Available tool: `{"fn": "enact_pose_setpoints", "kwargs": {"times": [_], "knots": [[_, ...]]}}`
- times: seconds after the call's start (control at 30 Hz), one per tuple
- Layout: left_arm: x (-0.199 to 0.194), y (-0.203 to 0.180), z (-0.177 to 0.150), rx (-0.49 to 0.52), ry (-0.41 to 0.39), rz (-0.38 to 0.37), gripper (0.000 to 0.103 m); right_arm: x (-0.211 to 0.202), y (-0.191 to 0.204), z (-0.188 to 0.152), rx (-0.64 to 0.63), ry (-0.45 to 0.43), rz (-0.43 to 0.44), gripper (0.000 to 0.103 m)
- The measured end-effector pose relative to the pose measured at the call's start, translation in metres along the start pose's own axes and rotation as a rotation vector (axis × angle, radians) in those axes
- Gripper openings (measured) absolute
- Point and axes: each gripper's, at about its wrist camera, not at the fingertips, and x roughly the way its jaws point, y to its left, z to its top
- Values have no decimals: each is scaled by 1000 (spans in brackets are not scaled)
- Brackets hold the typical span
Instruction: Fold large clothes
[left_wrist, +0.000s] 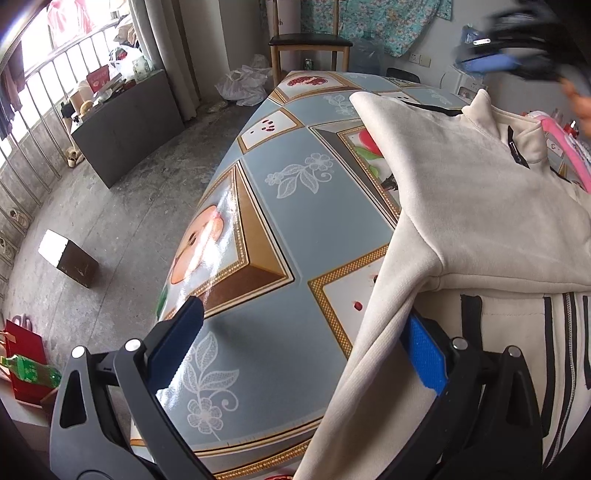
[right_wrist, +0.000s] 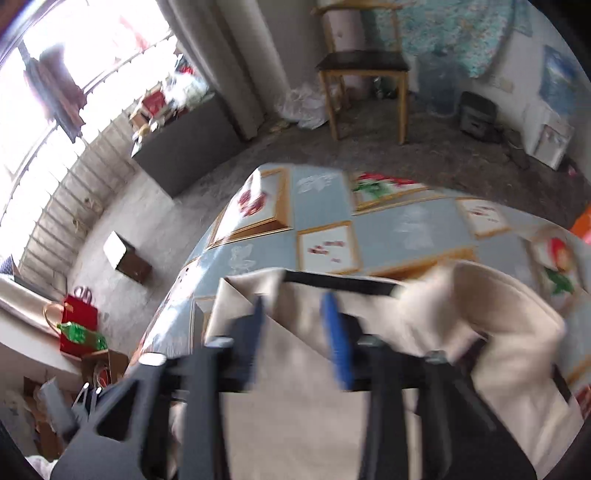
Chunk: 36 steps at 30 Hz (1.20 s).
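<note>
Cream fleece fills the near view: the jacket (left_wrist: 472, 206) lies on the table (left_wrist: 295, 229), one sleeve draped toward the near edge w/ black stripes at the bottom right. Looks partly folded already, collar and zip facing up, prob so the sleeves can be tucked in over the body next.

Left gripper (left_wrist: 306, 339) sits low over the near table edge, jaws spread wide. Dark pad hangs over bare tablecloth; blue pad is right up against the sleeve fabric, maybe just under its edge, can't tell for sure. Nothing pinched. Seems parked there to catch that sleeve.

Right gripper (right_wrist: 295, 339), from its own cam, is blurred, jaws roughly half apart, nothing clamped between them. Jacket (right_wrist: 424, 325) is below and beyond the fingertips, black trim band just past them, so it reads as hovering above the cloth, not gripping. From the left cam it's a dark smear at the top right, above the collar.

Farther off: chair (left_wrist: 308, 44) past the table's far end, grey cabinet (left_wrist: 125, 125) by the window.
</note>
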Motion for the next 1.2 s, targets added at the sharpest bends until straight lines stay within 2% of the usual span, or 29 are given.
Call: {"fn": "enact_pose_setpoints", "kwargs": {"times": [0.1,0.17,0.23,0.33,0.4,0.43,0.57,0.63,0.7,0.8,0.97,1.07,1.2], "knots": [[0,3,0,-12,6,-7,97,-70,-48,-40,63,-46,-72,64],[-4,1,-1,3,-7,1,97,-102,-85,-74,138,-47,-131,69],[-9,0,-3,13,-21,0,97,-125,-129,-116,259,-35,-184,69],[-19,2,-5,16,-34,-6,97,-135,-181,-171,440,7,-249,68],[-28,4,-6,18,-45,-5,97,-134,-195,-193,482,27,-274,58],[-33,6,-7,18,-52,-3,97,-130,-200,-204,499,38,-282,57],[-58,10,-4,31,-113,-5,97,-114,-209,-214,527,47,-297,46],[-63,8,0,51,-121,-12,97,-106,-215,-215,536,48,-288,36],[-67,4,5,75,-136,-21,97,-98,-213,-212,521,57,-289,18],[-52,-15,8,186,-108,-10,97,-95,-201,-204,485,63,-332,14],[-17,-43,12,341,-36,69,97,-102,-201,-203,499,25,-303,14],[-2,-51,17,370,-35,102,97,-105,-204,-206,508,15,-295,10],[-2,-45,20,345,-73,124,97,-108,-206,-208,517,-4,-278,6]]}}
